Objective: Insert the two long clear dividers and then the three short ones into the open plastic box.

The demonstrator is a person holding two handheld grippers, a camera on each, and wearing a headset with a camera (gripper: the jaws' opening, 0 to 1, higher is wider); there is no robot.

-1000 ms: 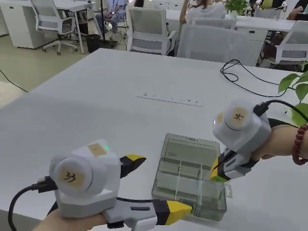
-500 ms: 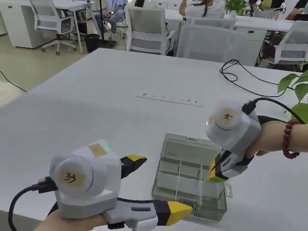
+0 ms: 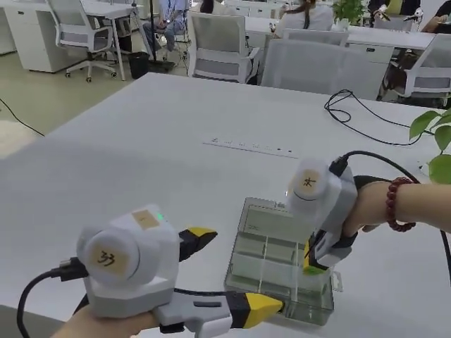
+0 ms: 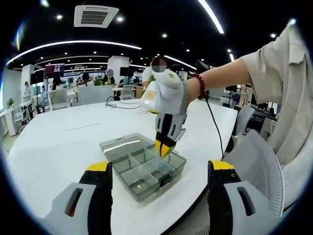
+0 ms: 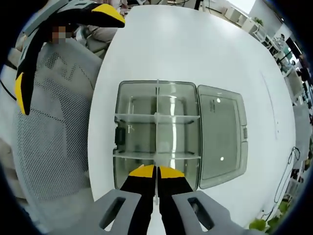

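1. A clear plastic box (image 3: 306, 303) sat on a white table (image 3: 141, 162), in the lower middle of the head view.
2. Its lid (image 3: 264, 218) lay open and flat on the table, on the far side of the box.
3. The right gripper (image 3: 313, 266) pointed down into the right end of the box.
4. In the right gripper view its jaws were pressed almost together, with a thin clear strip between them (it looked like a short divider (image 5: 156, 160)).
5. That strip stood at the bottom edge of the box in that view, in line with the short pieces (image 5: 157, 98) above it.
6. Two long dividers (image 5: 137, 118) ran across the box from left to right in that view, standing up straight.
7. The left gripper (image 3: 232, 270) was in the lower left of the head view, just beside the box.
8. Its jaws were spread wide apart and held nothing.
9. A black cable (image 3: 359, 116) lay on the table at the upper right, well apart from the box.
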